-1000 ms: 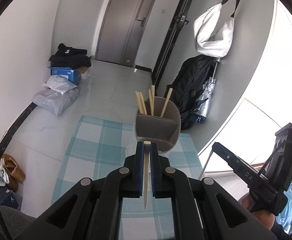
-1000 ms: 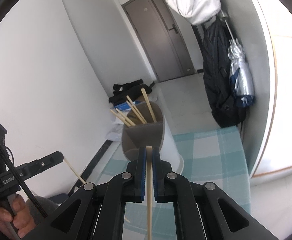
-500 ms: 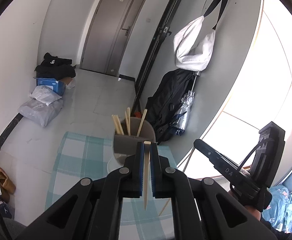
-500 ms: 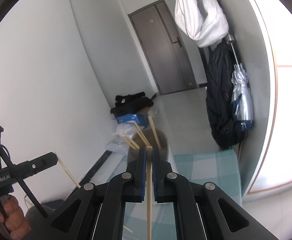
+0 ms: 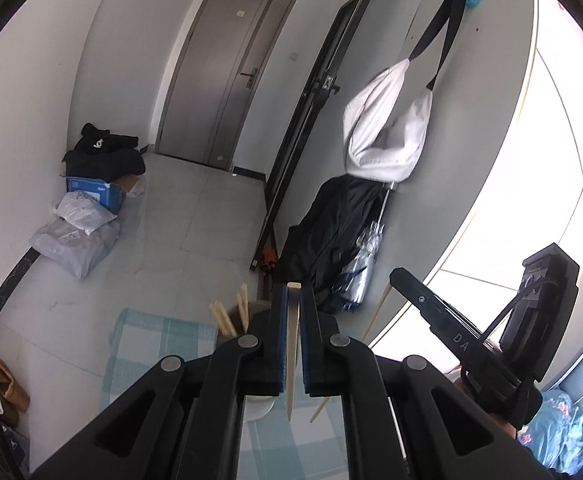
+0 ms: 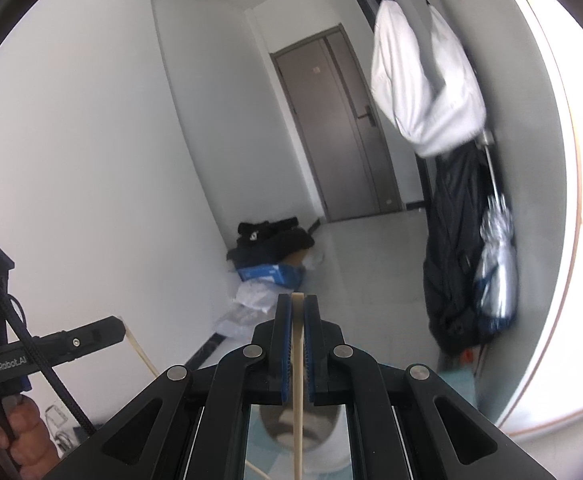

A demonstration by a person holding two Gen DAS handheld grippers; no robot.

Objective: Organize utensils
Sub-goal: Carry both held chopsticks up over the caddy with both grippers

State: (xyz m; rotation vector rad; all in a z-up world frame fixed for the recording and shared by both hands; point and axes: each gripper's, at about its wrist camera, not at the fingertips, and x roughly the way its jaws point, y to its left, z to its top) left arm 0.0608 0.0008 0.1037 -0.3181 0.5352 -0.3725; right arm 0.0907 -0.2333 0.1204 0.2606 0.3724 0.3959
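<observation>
1. Left gripper (image 5: 290, 300) is clamped on a pale wooden chopstick (image 5: 291, 354), held upright so it can presumably drop end-first into the grey utensil holder (image 5: 227, 326) at 9 o'clock of the jaws.
2. Right gripper (image 6: 298, 312) pinches its own thin wooden chopstick (image 6: 298, 400) the same way.
3. Both point slightly downward; the holder looks mostly hidden from the right wrist, I think.

Table under a pale blue-and-white checked cloth (image 5: 147, 332), a utensil holder (image 5: 233, 330) with chopsticks (image 5: 221, 318) standing on it near its far edge, a white dish (image 6: 341, 432) beside the holder's base, grey tiled floor (image 5: 179, 216) beyond
</observation>
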